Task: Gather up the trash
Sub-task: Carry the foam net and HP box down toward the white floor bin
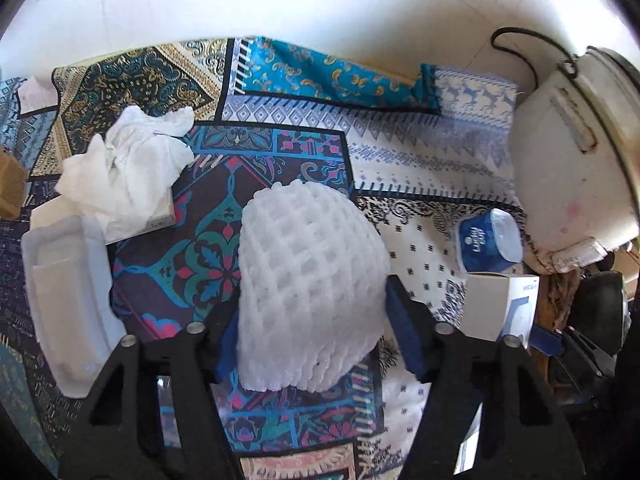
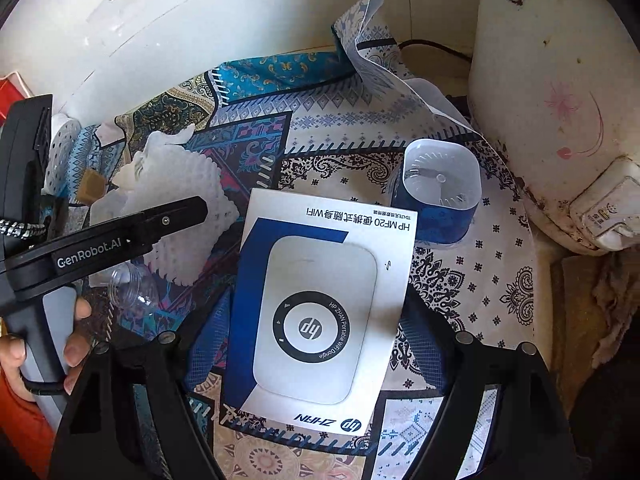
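My left gripper [image 1: 316, 316] is shut on a white foam fruit net [image 1: 312, 284] and holds it over the patterned cloth [image 1: 288, 148]. My right gripper [image 2: 320, 340] is shut on a white and blue HP WiFi box [image 2: 320, 312]. The left gripper also shows in the right wrist view [image 2: 192, 208] with the foam net [image 2: 188, 216] in its fingers. A crumpled white tissue [image 1: 128, 168] lies at the upper left. A blue and clear plastic cup lies on its side at the right [image 1: 488, 244], also seen beyond the box [image 2: 436, 196].
A white plastic tray [image 1: 64, 296] lies at the left. A white rice cooker [image 1: 576, 160] stands at the right, close to the cup, with a black cord behind it. A clear plastic bottle [image 2: 132, 284] lies under the foam net. A brown block [image 2: 94, 186] sits at the far left.
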A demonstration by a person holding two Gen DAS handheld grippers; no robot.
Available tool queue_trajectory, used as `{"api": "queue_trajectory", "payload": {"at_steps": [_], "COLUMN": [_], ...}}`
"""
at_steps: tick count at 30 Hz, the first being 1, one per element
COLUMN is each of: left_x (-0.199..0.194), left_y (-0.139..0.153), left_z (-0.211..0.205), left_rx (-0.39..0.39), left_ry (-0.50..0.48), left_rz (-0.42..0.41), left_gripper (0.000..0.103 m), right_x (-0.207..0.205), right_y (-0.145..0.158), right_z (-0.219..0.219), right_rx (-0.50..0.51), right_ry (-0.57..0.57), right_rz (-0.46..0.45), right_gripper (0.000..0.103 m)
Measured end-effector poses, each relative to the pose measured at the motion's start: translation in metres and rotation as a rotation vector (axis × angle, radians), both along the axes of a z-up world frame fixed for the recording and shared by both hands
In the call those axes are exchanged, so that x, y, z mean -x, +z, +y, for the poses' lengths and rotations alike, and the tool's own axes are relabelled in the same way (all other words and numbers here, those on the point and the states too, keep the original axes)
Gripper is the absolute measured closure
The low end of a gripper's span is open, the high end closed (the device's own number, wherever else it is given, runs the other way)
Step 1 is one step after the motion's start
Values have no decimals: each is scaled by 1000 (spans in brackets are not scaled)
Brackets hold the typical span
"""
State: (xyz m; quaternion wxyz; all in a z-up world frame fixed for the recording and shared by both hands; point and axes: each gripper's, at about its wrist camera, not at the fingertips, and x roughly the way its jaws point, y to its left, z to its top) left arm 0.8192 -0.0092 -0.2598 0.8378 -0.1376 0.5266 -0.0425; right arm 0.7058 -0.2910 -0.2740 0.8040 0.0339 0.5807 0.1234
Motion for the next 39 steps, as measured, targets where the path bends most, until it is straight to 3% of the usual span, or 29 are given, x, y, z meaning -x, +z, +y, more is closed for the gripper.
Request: {"api": "queue_trajectory", "payload": {"at_steps": [8,12,17,23,28,33,39], "left_x": [77,138,228,335,403,450,486], "left_y": [56,80,90,81,70,54,3], "left_z": [13,22,41,68,81,85,83], "left_rx": [9,-20,-74,-101,-111,-122,-105], "left_ry": [3,-5,-21,-29,-17,-5,44], "left_rz": [-137,-192,-227,-224,-183,-139,-37], "left_gripper": [49,49,48,48,48,47,47], "right_x": [51,94,161,247,301,344,372], "right_y": [32,47,62,63,57,50,16], "right_z": [18,37,74,107,124,132,133], "right_rx": [0,6,30,11,-9,2,5], "right_ry": [-20,-33,-51,-76,-84,-59,-16], "right_rz": [-69,-100,-161,-199,-163,-131,-53], "right_gripper": [24,24,24,24,24,24,24]}}
